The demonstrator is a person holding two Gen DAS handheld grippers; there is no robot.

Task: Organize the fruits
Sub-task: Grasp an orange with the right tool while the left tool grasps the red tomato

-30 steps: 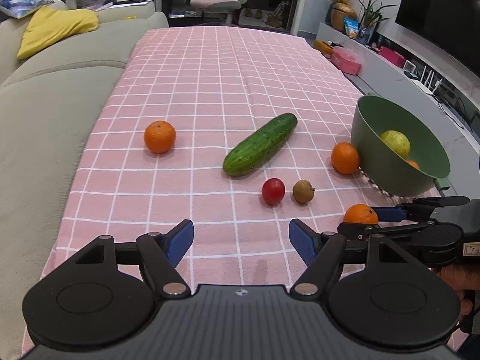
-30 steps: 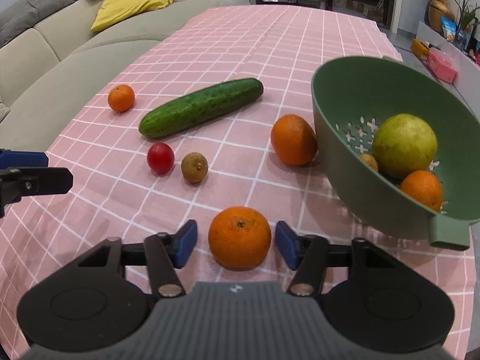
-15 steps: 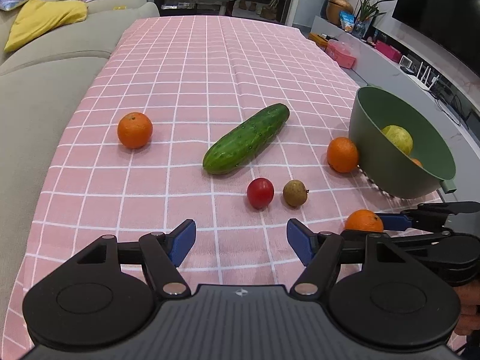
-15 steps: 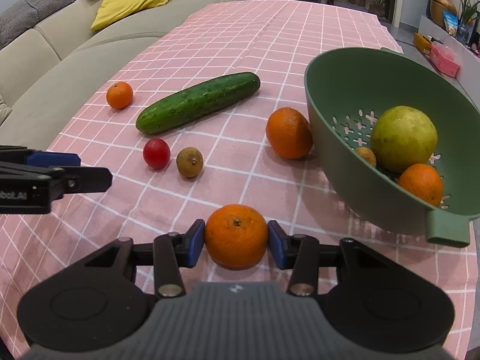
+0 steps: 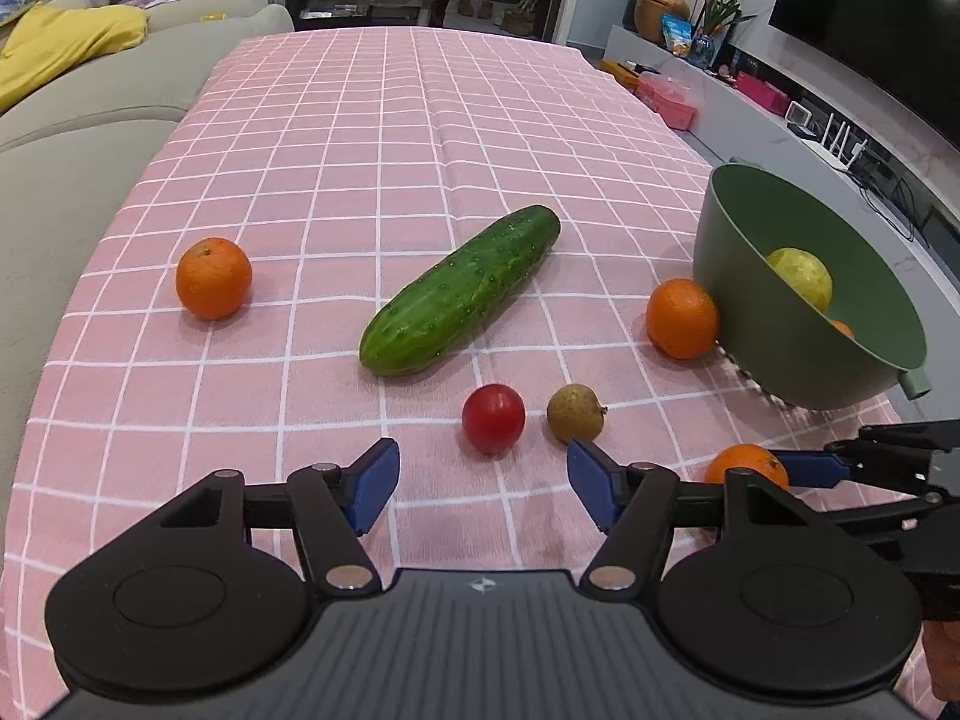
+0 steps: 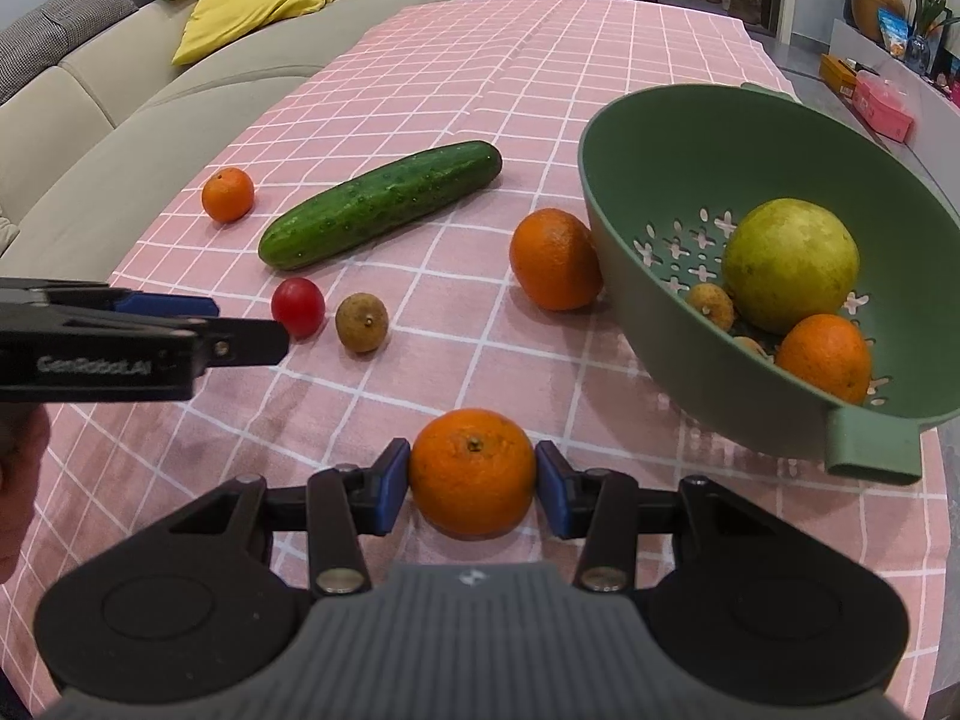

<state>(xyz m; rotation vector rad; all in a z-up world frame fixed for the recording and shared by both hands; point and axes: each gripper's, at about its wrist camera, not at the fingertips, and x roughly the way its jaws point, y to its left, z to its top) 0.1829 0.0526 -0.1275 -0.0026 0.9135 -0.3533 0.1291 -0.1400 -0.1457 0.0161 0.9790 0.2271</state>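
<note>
My right gripper (image 6: 474,489) is shut on an orange (image 6: 473,471), low over the pink checked tablecloth (image 6: 420,90); that orange also shows in the left wrist view (image 5: 746,466). A green colander bowl (image 6: 660,138) to the right holds a green guava (image 6: 789,264), an orange (image 6: 825,357) and small brown fruits. My left gripper (image 5: 483,483) is open and empty, just in front of a red tomato (image 5: 493,418) and a brown longan (image 5: 575,413). A cucumber (image 5: 462,291) and two more oranges (image 5: 213,278) (image 5: 682,318) lie on the cloth.
A grey sofa (image 5: 72,138) with a yellow cushion (image 5: 54,48) runs along the table's left side. A low TV console (image 5: 780,120) with boxes stands to the right. One loose orange touches the colander's outer wall.
My right gripper closed its pads onto the orange in front of it and now grips it. My left gripper moved forward toward the tomato and longan, staying open.
</note>
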